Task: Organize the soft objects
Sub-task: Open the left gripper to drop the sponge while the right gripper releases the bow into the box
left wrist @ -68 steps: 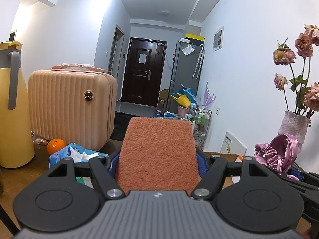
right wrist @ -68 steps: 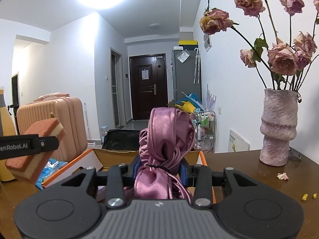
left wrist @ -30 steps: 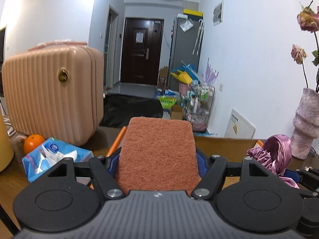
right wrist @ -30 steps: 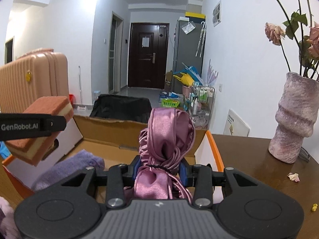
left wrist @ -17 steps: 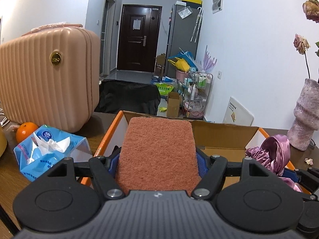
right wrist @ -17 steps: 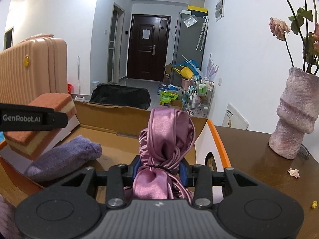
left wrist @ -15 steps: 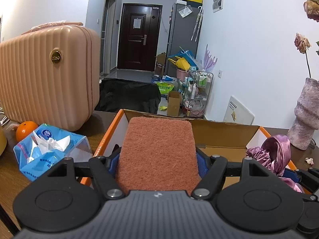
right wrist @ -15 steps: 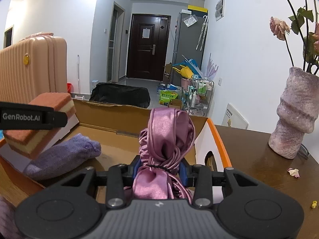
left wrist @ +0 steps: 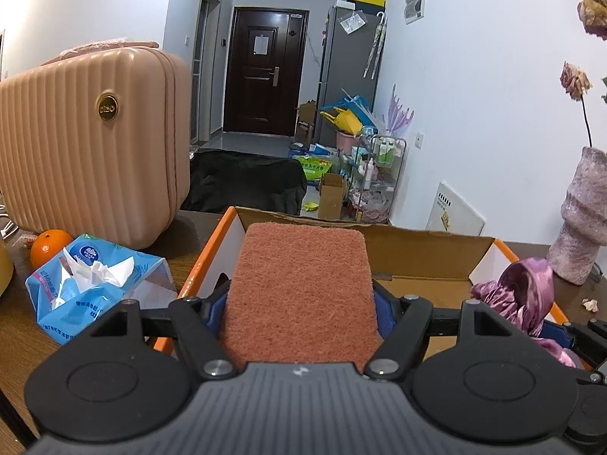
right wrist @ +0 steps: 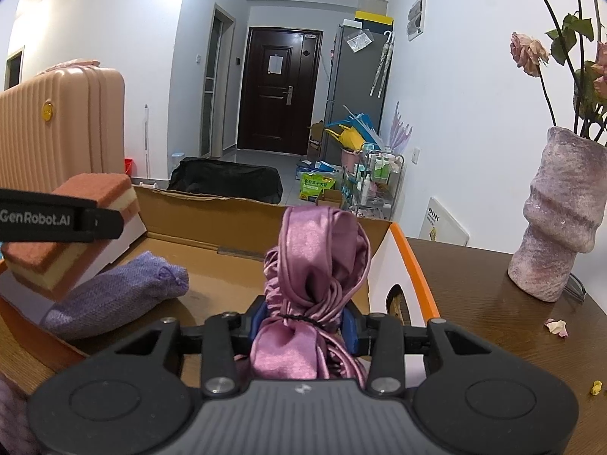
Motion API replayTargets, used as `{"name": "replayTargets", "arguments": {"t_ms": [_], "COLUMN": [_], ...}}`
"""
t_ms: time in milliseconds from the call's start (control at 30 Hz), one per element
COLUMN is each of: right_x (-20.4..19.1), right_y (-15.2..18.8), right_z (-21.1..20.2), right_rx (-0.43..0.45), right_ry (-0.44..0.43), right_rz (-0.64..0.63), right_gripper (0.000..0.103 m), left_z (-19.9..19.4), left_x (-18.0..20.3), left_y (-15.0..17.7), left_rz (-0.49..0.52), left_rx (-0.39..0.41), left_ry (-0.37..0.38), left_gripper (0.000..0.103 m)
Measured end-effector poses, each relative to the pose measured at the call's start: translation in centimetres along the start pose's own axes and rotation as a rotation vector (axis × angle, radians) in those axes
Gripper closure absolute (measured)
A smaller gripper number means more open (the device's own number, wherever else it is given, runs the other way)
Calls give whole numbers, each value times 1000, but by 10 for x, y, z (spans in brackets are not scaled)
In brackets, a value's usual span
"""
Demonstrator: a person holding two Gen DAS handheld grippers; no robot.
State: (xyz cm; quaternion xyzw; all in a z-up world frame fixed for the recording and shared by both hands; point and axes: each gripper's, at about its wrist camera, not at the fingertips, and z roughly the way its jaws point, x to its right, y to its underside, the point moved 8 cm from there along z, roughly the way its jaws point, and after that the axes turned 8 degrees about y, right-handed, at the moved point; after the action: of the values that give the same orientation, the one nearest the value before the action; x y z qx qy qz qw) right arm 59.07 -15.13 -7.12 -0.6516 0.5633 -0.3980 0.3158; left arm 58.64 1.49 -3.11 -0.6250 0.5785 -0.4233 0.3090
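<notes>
My left gripper [left wrist: 299,305] is shut on an orange-topped sponge [left wrist: 299,284], held over the left end of an open cardboard box [left wrist: 425,250] with orange edges. In the right wrist view the sponge [right wrist: 68,250] shows a yellow layer, clamped by a black finger [right wrist: 57,220]. My right gripper [right wrist: 303,322] holds a pink satin bundle [right wrist: 318,250] upright over the box's right part; its jaws are opening, and the blue pads still touch the cloth. A purple knitted pouch [right wrist: 114,303] lies on the box floor. The satin bundle [left wrist: 523,295] also shows at the right of the left wrist view.
A pink ribbed suitcase [left wrist: 87,144], a blue tissue pack [left wrist: 95,284] and an orange [left wrist: 49,250] stand left of the box. A mottled vase [right wrist: 561,227] of dried roses stands to the right on the wooden table, with fallen petals [right wrist: 555,326] near it.
Both grippers have come forward and lower over the box, so its inside and the purple pouch have come into view. Sponge and satin bundle have stayed in their grips.
</notes>
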Motion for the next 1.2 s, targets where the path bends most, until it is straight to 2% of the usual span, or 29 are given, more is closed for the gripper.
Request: {"name": "replayTargets", "arguments": {"t_ms": [100, 200, 233, 267, 367, 533, 1200], "right_x": [2, 4, 5, 6, 7, 5, 4], "right_y": [-1, -2, -3, -3, -3, -3, 1], "right_z": [-1, -4, -5, -6, -6, -6, -10], "right_rx": [6, 19, 24, 32, 32, 26, 19], "right_ry": [6, 19, 26, 31, 37, 43, 45], "right_rz": [4, 11, 16, 20, 17, 9, -9], "right_gripper": [53, 28, 16, 9, 5, 5, 4], "left_z": [-2, -5, -7, -8, -10, -8, -12], "left_x": [-1, -1, -1, -2, -5, -9, -5], "left_y": [-1, -1, -2, -2, -4, -3, -2], "left_rz": [0, -4, -5, -10, -33, -57, -40], "left_rx": [10, 22, 27, 32, 41, 27, 27], "left_ry": [-4, -12, -18, -25, -38, -38, -27], "left_gripper": [27, 17, 10, 0, 0, 0, 0]}}
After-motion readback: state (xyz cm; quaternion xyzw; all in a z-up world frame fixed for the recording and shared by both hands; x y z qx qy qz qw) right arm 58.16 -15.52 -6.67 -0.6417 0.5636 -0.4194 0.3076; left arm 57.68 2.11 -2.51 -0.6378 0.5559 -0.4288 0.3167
